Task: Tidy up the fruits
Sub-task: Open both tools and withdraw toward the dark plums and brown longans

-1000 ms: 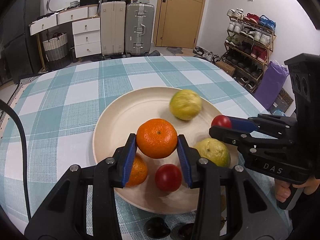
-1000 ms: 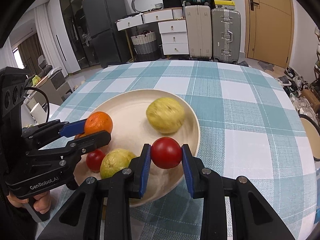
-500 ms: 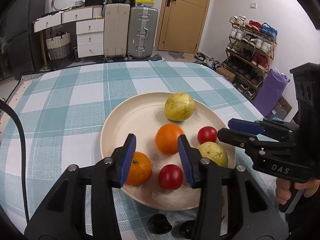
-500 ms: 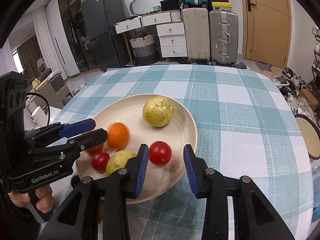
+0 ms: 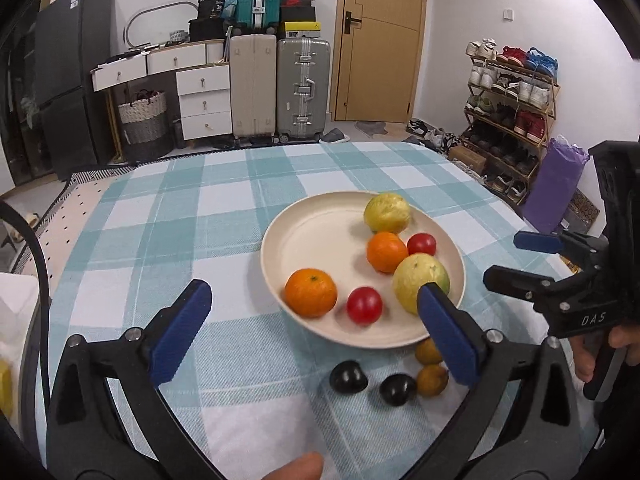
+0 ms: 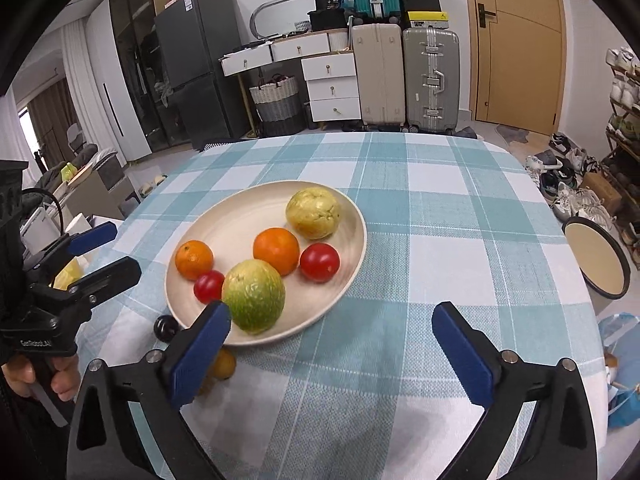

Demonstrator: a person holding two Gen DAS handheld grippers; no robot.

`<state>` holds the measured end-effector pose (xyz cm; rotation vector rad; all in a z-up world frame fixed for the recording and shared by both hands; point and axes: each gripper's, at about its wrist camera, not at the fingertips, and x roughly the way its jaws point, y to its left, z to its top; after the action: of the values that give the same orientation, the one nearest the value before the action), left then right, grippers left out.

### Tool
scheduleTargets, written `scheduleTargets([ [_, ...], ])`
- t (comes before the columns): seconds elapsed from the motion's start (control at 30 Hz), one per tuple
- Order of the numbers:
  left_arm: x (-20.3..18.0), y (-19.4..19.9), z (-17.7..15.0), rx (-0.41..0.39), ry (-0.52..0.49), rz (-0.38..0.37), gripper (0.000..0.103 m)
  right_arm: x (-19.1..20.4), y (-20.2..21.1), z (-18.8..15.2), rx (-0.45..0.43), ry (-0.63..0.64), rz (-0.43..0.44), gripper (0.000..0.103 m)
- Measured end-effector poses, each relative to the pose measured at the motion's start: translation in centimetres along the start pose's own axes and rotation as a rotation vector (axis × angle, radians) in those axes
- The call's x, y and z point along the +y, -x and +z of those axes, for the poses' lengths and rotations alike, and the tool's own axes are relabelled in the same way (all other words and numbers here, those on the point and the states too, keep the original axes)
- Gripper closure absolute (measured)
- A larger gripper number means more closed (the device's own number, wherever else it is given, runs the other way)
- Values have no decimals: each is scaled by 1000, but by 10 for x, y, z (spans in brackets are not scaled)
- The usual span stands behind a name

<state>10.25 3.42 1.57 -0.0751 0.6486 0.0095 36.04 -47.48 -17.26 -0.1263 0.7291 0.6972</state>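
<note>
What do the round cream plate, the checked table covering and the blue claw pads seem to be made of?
Round cream plate: matte, evenly coloured, no glare; probably plastic or fibre composite, possibly glazeless ceramic.
Teal-and-white checked table covering: woven cloth, thread texture visible.
Blue claw pads: fine ribbed surface, dull; likely rubber or soft plastic.

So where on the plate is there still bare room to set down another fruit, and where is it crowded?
The plate is bare across its far-left part, beyond the left orange and left of the far guava. The near-right half is crowded: the center orange, two tomatoes and the near guava sit close together.
</note>
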Motion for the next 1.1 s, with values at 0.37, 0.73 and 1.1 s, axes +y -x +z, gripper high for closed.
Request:
scheduleTargets([
  [0.37,6,19,-28,11,33,1,0,13,11,-14,10,14,18,0],
  [0.73,-2,10,-39,33,-7,18,0,21,3,-28,67,-3,84,0],
  [1.1,1,4,-41,41,4,6,0,32,-11,-32,113,11,138,24],
])
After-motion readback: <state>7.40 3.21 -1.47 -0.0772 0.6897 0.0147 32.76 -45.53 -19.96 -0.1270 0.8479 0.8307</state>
